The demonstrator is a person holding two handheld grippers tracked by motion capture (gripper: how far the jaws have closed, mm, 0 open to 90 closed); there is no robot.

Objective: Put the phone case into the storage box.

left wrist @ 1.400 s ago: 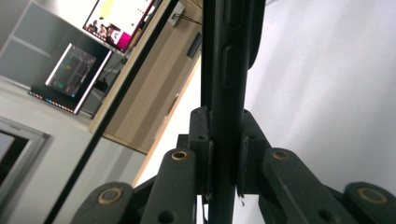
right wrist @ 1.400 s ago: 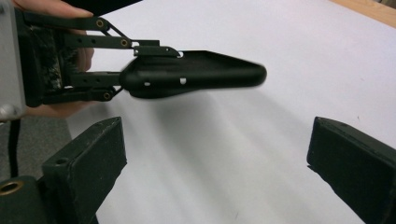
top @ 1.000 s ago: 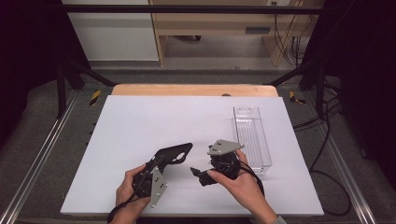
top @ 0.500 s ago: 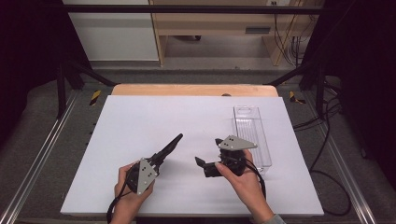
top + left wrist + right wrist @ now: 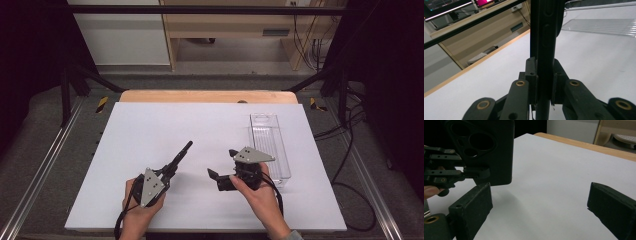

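My left gripper point(image 5: 172, 162) pinches a black phone case point(image 5: 486, 150) on edge between its pressed jaws — the case juts ahead of the jaws, off the white table point(image 5: 150, 130). My right gripper point(image 5: 220, 162) stands spread and empty, facing the case — a clear tray point(image 5: 270, 145) lies just beside it.

Lab recording bay, white table point(image 5: 150, 130) sitting between aluminium rails point(image 5: 45, 165), cables point(image 5: 350, 145) trailing, monitors point(image 5: 449, 6) glowing behind.
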